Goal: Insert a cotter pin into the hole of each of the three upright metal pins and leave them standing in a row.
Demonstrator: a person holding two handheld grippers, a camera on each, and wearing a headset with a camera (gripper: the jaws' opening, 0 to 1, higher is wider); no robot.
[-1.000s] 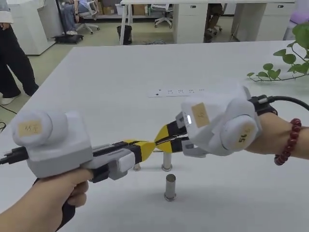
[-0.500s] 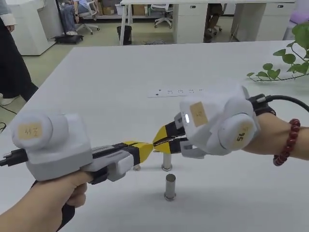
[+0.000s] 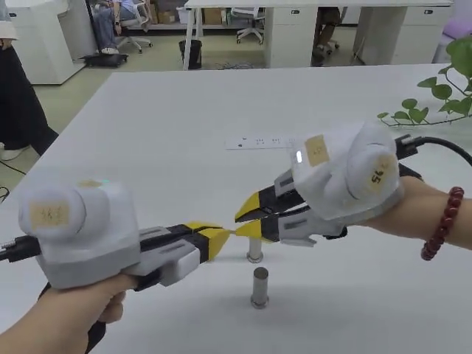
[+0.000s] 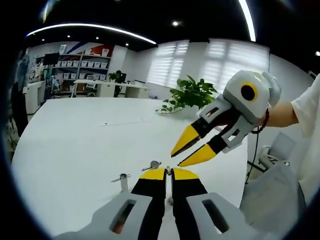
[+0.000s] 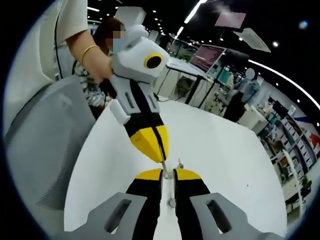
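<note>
**Cotter pin held level, bare pin below**

The left gripper (image 3: 221, 236) is clamped on a thin cotter pin (image 5: 165, 165) that points rightward along its jaws. The bare upright metal pin (image 3: 259, 286) stands below the tips, nearer the person. The right gripper (image 3: 243, 223), jaws slightly apart, meets the cotter pin's free end.

Matt white plastic shells clad the left hand-held gripper (image 3: 223, 234) and the right hand-held gripper (image 3: 240, 225), their jaws smooth yellow and black. Upright metal pin (image 3: 259, 286): dull grey, satin finish. Table (image 3: 184, 118): smooth, matt white. Bead bracelet (image 3: 441, 225): glossy dark red.
</note>
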